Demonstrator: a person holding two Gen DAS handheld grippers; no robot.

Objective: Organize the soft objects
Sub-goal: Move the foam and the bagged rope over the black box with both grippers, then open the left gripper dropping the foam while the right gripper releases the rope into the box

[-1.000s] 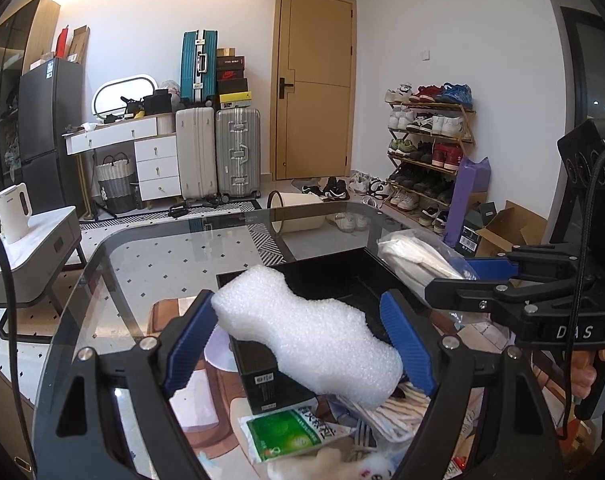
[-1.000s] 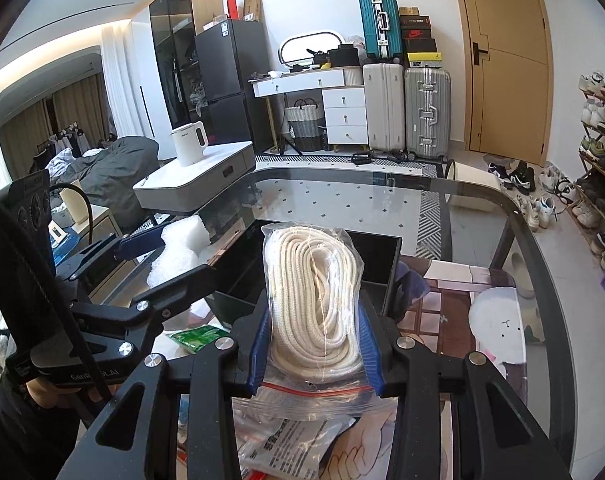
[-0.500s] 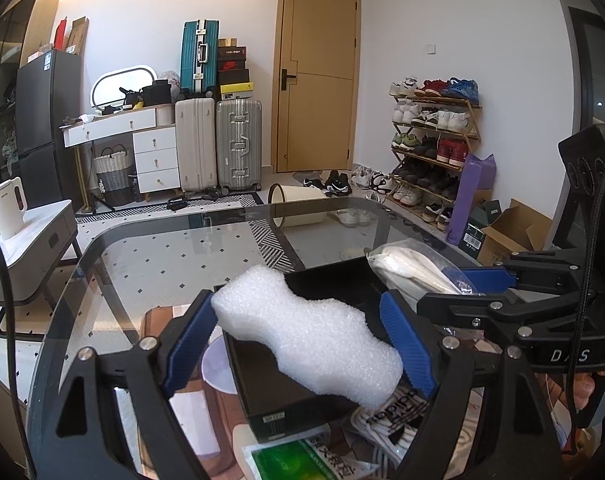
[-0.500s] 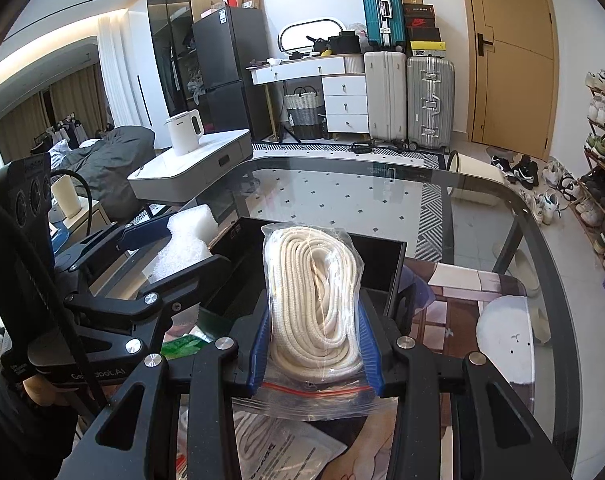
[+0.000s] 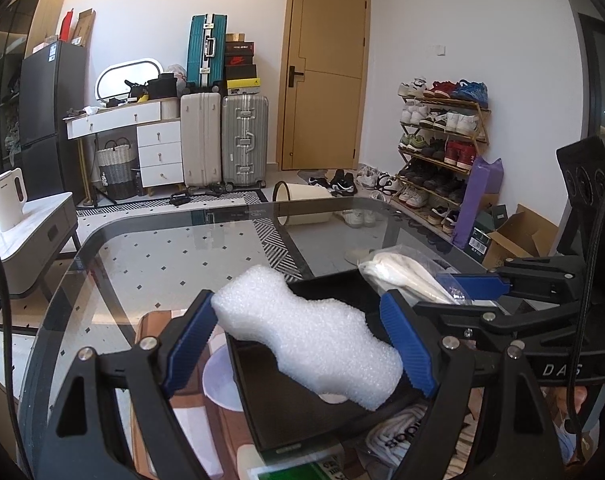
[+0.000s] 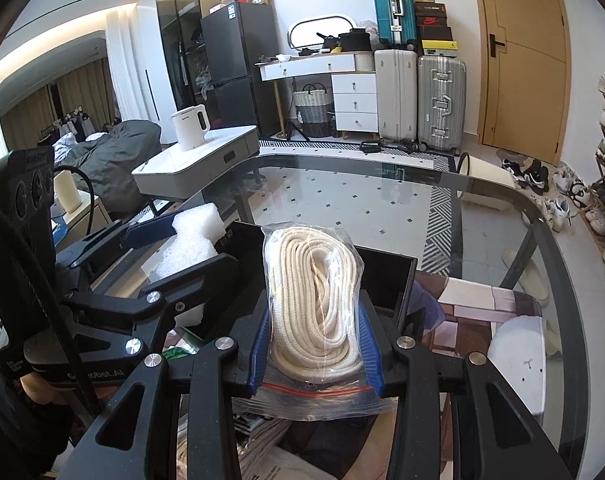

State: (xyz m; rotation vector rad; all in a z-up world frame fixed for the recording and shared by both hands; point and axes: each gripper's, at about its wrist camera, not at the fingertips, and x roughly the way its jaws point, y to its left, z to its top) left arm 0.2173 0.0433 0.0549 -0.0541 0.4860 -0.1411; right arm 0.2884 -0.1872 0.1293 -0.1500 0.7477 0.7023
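Observation:
My left gripper point(image 5: 298, 344) is shut on a white foam block point(image 5: 306, 332) and holds it above the black box point(image 5: 302, 412) on the glass table. My right gripper point(image 6: 316, 332) is shut on a clear zip bag of coiled white rope point(image 6: 316, 304), also above the black box point(image 6: 386, 276). In the left wrist view the rope bag point(image 5: 402, 276) and right gripper point(image 5: 478, 284) show at right. In the right wrist view the foam block point(image 6: 190, 244) and left gripper point(image 6: 174, 248) show at left.
The glass table point(image 5: 150, 256) has a dark rim. Under the grippers lie a printed white bag point(image 5: 398, 436), a green packet point(image 5: 298, 474) and papers point(image 6: 262, 448). A white kettle point(image 6: 190, 126) stands on a side table at left. Suitcases, a door and shoe racks are behind.
Both grippers have moved forward over the black box, each still holding its object. The box now sits lower and closer in both views.

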